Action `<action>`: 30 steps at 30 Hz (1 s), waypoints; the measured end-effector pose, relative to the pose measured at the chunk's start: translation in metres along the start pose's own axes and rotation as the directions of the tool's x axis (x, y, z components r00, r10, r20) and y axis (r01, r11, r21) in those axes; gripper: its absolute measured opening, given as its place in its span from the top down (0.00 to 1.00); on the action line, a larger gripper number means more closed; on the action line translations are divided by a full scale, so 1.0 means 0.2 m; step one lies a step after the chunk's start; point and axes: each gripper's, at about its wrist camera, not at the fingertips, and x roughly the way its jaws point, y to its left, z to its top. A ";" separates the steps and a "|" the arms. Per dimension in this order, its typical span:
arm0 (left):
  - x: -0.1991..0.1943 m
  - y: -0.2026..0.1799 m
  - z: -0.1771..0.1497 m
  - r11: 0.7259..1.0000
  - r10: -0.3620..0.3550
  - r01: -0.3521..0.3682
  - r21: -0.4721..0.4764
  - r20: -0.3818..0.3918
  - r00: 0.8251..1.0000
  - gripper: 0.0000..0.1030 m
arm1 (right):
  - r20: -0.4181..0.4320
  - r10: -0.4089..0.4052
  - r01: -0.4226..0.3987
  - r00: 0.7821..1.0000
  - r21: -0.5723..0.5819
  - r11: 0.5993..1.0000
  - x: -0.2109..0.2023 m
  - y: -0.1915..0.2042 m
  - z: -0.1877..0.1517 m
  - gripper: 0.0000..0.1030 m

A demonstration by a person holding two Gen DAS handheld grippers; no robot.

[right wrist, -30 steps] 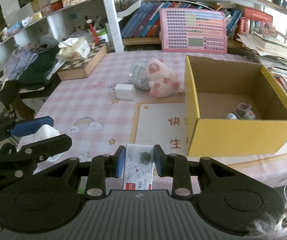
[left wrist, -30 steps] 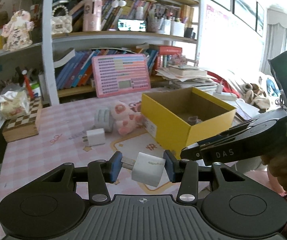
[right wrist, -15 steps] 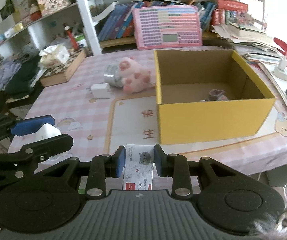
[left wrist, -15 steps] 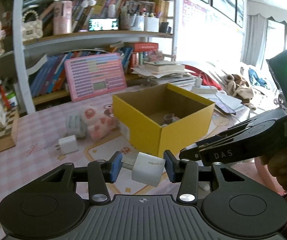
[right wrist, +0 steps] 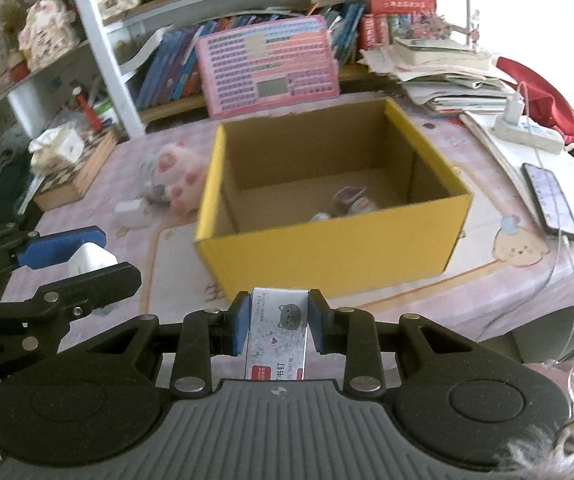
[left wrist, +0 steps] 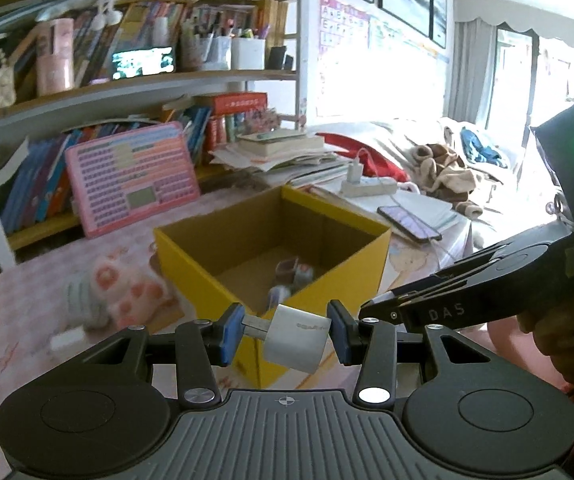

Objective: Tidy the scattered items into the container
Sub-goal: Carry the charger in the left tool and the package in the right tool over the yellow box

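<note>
On the table, a yellow box [right wrist: 327, 248] stands open-topped.

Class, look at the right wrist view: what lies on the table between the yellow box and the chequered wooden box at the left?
In the right wrist view, between the yellow box and the chequered wooden box lie a pink paw plush and a white charger.

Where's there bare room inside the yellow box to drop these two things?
The open yellow cardboard box has bare brown floor along its left and back walls. Its front-right part is crowded by a few small purple-and-white items. Outside, the pink plush paw crowds its left wall.
</note>
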 end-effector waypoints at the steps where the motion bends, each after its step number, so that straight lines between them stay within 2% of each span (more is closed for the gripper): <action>1: 0.02 -0.01 0.02 1.000 -0.001 0.001 0.003 0.004 1.000 0.58 | 0.010 -0.004 0.004 1.000 -0.001 1.000 0.00 -0.02 0.02 0.72; 8: 0.18 0.00 0.18 1.000 0.022 -0.023 0.021 0.034 0.999 0.58 | 0.092 0.006 -0.001 0.996 -0.056 0.998 0.02 -0.14 0.24 0.72; 14: 0.35 0.01 0.28 0.998 0.070 -0.070 0.007 0.035 0.997 0.58 | 0.104 0.045 -0.032 0.994 -0.123 0.992 0.14 -0.24 0.46 0.72; 22: 0.58 0.03 0.34 0.990 0.143 -0.144 -0.007 -0.029 0.989 0.58 | 0.042 0.114 -0.103 0.993 -0.205 0.973 0.41 -0.34 0.64 0.72; 30: 0.87 0.07 0.35 0.982 0.186 -0.186 0.015 -0.154 0.970 0.58 | -0.068 0.161 -0.173 0.985 -0.259 0.950 0.73 -0.34 0.77 0.72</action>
